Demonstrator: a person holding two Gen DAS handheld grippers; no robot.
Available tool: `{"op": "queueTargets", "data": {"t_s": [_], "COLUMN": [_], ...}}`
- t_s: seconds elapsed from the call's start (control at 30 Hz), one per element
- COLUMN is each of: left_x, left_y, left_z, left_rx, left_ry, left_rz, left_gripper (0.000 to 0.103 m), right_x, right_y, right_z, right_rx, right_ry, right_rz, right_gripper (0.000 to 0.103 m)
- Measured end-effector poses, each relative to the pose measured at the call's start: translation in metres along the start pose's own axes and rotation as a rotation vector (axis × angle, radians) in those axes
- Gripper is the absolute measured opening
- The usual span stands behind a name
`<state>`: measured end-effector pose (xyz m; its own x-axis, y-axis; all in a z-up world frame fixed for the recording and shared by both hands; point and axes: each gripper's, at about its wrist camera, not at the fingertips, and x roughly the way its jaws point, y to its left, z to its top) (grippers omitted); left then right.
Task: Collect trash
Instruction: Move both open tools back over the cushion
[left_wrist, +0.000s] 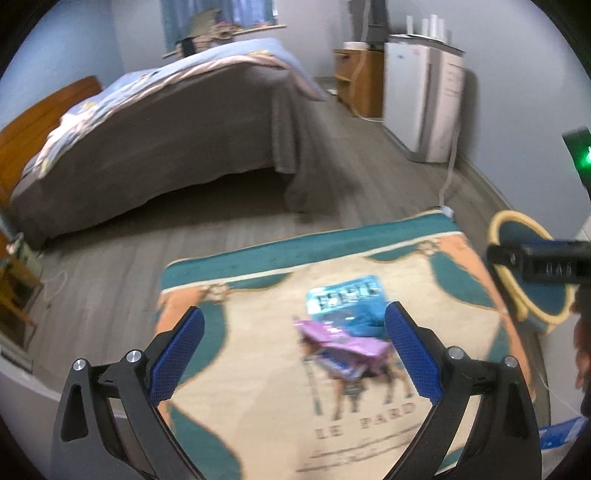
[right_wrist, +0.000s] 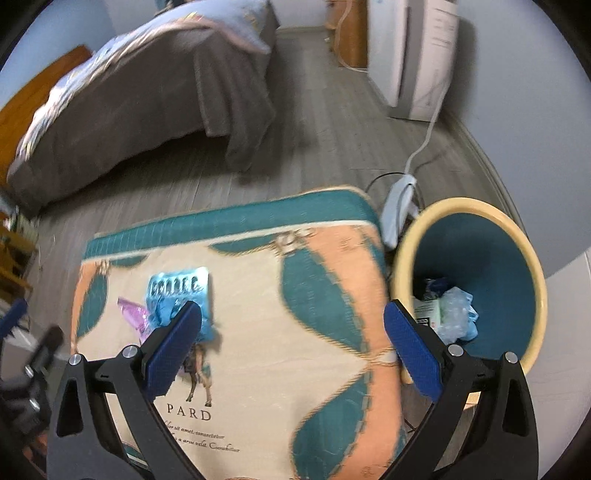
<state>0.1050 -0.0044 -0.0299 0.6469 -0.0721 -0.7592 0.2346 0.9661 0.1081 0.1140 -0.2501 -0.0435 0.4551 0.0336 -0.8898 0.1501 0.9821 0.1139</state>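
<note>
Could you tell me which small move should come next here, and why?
Probably lower the left gripper onto the purple wrapper. Its jaws are open and empty, the wrapper lies between them on the rug, overlapping the blue wrapper. The bin beside the rug already holds trash, and the right gripper is also open and empty.

Two wrappers, blue (left_wrist: 345, 301) and purple (left_wrist: 340, 345), one rug (left_wrist: 258, 369), one bin (right_wrist: 517, 236), one bed (left_wrist: 166, 140)

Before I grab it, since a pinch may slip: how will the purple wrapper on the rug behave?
The purple wrapper looks crumpled and glossy, so probably floppy, light and a bit slick. It lies against the blue packet, which may shift with it.
</note>
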Motion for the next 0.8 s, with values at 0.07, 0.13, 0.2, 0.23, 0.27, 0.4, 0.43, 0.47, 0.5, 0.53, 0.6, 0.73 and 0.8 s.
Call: {"op": "queueTargets", "data": {"t_s": [0.07, 0.13, 0.2, 0.23, 0.27, 0.4, 0.43, 0.47, 0.5, 0.53, 0.6, 0.73, 0.8], "left_x": [0.008, 0.014, 0.020, 0.023, 0.025, 0.033, 0.034, 0.035, 0.036, 0.037, 0.039, 0.042, 0.045], "left_y": [0.017, 0.027, 0.038, 0.043, 0.046, 0.054, 0.055, 0.057, 0.057, 0.057, 0.059, 0.055, 0.051], "left_z": [-0.001, -0.001, -0.001, -0.002, -0.002, -0.003, -0.003, -0.004, -0.004, -0.005, -0.006, -0.009, -0.011], "left_rx": [-0.039, -0.070, -0.101, -0.114, -0.123, -0.132, -0.133, -0.135, -0.136, -0.138, -0.138, -0.116, -0.106], "left_ry": [0.025, 0.043, 0.059, 0.066, 0.072, 0.093, 0.097, 0.101, 0.103, 0.108, 0.115, 0.128, 0.138], "left_rz": [0.022, 0.036, 0.046, 0.048, 0.050, 0.063, 0.067, 0.067, 0.068, 0.067, 0.064, 0.072, 0.073], "left_gripper": [0.097, 0.097, 0.097, 0.097, 0.097, 0.097, 0.097, 0.097, 0.097, 0.097, 0.097, 0.097, 0.097], "right_x": [0.008, 0.019, 0.028, 0.033, 0.038, 0.056, 0.060, 0.065, 0.070, 0.072, 0.079, 0.078, 0.069], "right_y": [0.017, 0.035, 0.048, 0.057, 0.064, 0.083, 0.087, 0.091, 0.094, 0.095, 0.098, 0.097, 0.093], "right_z": [-0.002, -0.005, -0.008, -0.010, -0.011, -0.015, -0.016, -0.017, -0.018, -0.019, -0.021, -0.019, -0.017], "right_rx": [-0.055, -0.124, -0.179, -0.210, -0.231, -0.243, -0.240, -0.234, -0.226, -0.220, -0.205, -0.172, -0.158], "right_ry": [0.012, 0.029, 0.044, 0.047, 0.048, 0.076, 0.087, 0.105, 0.119, 0.131, 0.166, 0.189, 0.177], "right_rz": [-0.018, -0.031, -0.036, -0.039, -0.035, 0.035, 0.052, 0.069, 0.084, 0.095, 0.127, 0.187, 0.194], "right_gripper": [0.097, 0.097, 0.097, 0.097, 0.096, 0.084, 0.080, 0.075, 0.068, 0.064, 0.046, 0.016, 0.014]}}
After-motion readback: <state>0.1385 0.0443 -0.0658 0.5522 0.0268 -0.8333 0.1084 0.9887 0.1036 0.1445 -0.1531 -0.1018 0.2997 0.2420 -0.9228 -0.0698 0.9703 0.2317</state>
